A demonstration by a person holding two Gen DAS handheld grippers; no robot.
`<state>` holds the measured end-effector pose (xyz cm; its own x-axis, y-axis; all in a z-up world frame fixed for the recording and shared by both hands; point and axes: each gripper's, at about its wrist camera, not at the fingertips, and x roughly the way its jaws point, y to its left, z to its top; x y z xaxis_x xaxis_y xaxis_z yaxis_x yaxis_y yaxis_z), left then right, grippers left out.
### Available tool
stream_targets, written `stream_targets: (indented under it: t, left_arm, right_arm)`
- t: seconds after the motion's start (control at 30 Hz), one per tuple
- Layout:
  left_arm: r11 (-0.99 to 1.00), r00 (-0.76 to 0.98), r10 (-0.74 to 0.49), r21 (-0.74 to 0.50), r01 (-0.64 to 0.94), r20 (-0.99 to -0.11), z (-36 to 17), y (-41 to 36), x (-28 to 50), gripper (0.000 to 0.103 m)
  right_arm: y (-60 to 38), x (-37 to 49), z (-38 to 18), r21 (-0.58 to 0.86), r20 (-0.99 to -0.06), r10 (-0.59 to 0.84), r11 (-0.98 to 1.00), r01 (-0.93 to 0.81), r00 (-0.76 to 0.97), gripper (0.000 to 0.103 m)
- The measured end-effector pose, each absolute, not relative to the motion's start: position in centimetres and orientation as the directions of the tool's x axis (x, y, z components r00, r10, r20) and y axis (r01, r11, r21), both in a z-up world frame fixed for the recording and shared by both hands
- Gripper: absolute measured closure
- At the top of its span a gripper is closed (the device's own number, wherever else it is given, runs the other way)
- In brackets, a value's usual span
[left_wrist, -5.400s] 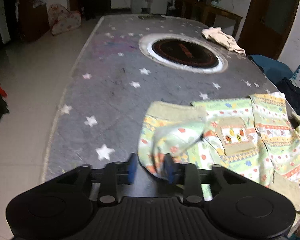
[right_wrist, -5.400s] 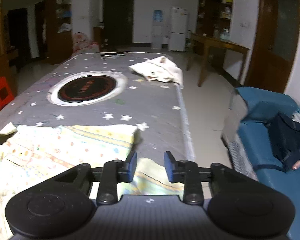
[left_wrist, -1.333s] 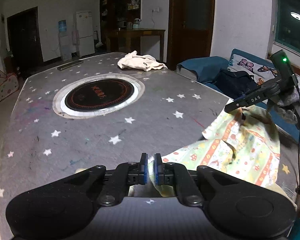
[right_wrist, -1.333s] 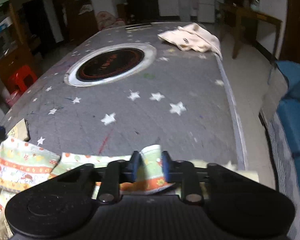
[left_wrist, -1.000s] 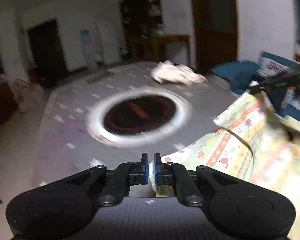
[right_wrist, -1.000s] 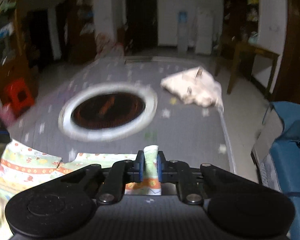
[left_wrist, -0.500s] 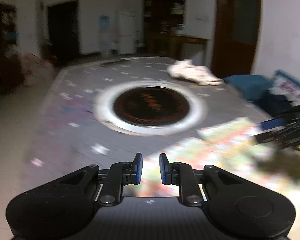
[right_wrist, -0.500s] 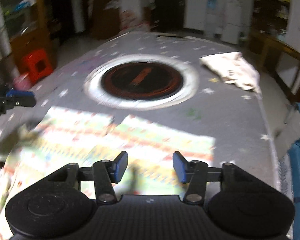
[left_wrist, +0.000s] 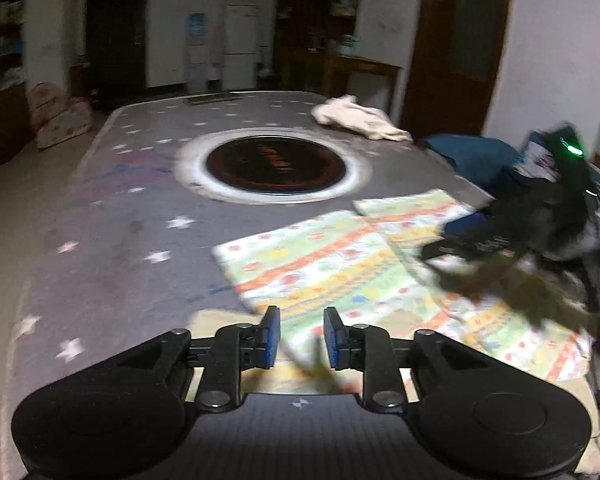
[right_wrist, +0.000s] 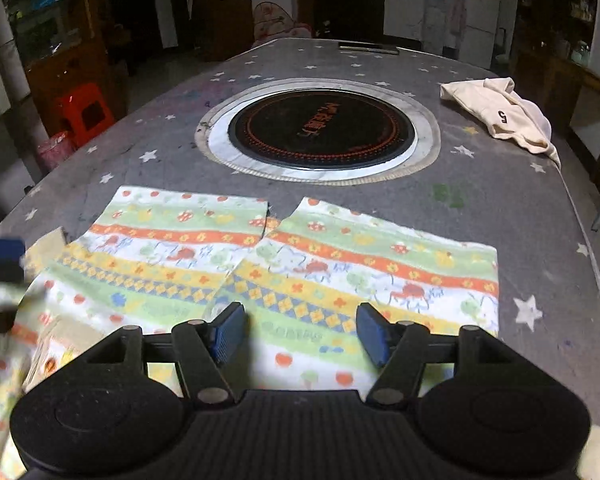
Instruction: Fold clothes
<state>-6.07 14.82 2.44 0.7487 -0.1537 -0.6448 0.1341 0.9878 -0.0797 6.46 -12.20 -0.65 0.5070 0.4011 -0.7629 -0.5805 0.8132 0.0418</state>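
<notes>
On the grey, star-printed tabletop (right_wrist: 480, 208), a pair of patterned children's shorts (right_wrist: 300, 264) is laid out flat at the near edge, its two leg openings pointing toward the round black cooktop (right_wrist: 322, 128) set into the middle of the surface. The fabric is striped in green, orange and yellow with small printed figures. The right gripper (right_wrist: 302, 334) is held just above the near part of the shorts with its blue-padded fingers spread wide, nothing between them. In the left wrist view, the left gripper (left_wrist: 300, 338) is seen over the near left corner of the shorts (left_wrist: 364, 276), its fingers parted by a moderate gap and empty; that view is blurred, and whether the pads touch the cloth cannot be told. A cream garment (right_wrist: 504, 116) is bunched at the far right of the tabletop, well apart from the shorts. A red stool (right_wrist: 85, 114) is seen on the floor to the left.
</notes>
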Motion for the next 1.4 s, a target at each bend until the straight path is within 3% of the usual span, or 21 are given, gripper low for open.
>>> stream_targets:
  t: [0.07,0.13,0.3,0.4,0.47,0.53,0.63,0.77,1.13,1.27,1.4]
  left_arm:
    - [0.993,0.738,-0.117,-0.069,0.095,-0.665,1.8,15.7,-6.2,0.073]
    - [0.995,0.722,-0.101,-0.063,0.079,-0.685,1.0,16.0,-6.3,0.063]
    - [0.995,0.705,-0.081,-0.021,0.094,-0.705,-0.5,15.4,-6.1,0.055]
    - [0.995,0.710,-0.067,0.009,0.103,-0.701,-1.0,14.8,-5.8,0.053]
    - [0.993,0.717,-0.062,0.028,0.112,-0.694,-1.1,14.5,-5.7,0.060]
    - [0.991,0.726,-0.049,0.059,0.122,-0.686,-1.2,14.2,-5.6,0.088]
    - [0.988,0.732,-0.026,0.093,0.122,-0.681,-1.3,14.1,-5.4,0.098]
    - [0.986,0.738,0.021,0.135,0.095,-0.675,-1.3,14.3,-5.5,0.099]
    - [0.979,0.731,0.143,0.205,-0.005,-0.667,-1.4,16.4,-5.2,0.101]
    - [0.993,0.706,0.111,0.114,-0.044,-0.699,-0.9,17.6,-4.6,0.101]
    - [0.998,0.685,0.041,-0.009,-0.069,-0.727,-0.2,18.0,-4.7,0.091]
  right_arm:
    - [-12.9,5.5,-0.4,0.050,-0.766,0.408,0.808,-0.586,0.498,0.038]
    - [-13.6,4.6,-0.2,0.057,-0.768,0.415,0.804,-0.592,0.488,0.037]
    - [-15.5,0.9,0.1,0.011,-0.783,0.400,0.775,-0.632,0.476,0.031]
    - [-16.5,-1.0,0.2,-0.011,-0.792,0.392,0.757,-0.654,0.468,0.029]
    - [-17.2,-1.9,0.3,-0.006,-0.800,0.393,0.751,-0.660,0.454,0.027]
    - [-17.6,-2.4,0.3,0.003,-0.806,0.394,0.749,-0.662,0.442,0.025]
    - [-17.7,-3.0,-0.3,0.010,-0.814,0.390,0.750,-0.661,0.430,0.023]
    - [-17.2,-3.0,-0.6,0.012,-0.806,0.398,0.751,-0.660,0.438,0.015]
    - [-15.5,-2.4,-1.2,0.015,-0.777,0.422,0.754,-0.657,0.467,0.013]
    - [-14.6,-1.8,-1.3,0.013,-0.773,0.417,0.763,-0.646,0.477,0.013]
    - [-14.1,-1.3,-1.3,0.013,-0.772,0.413,0.771,-0.637,0.484,0.013]
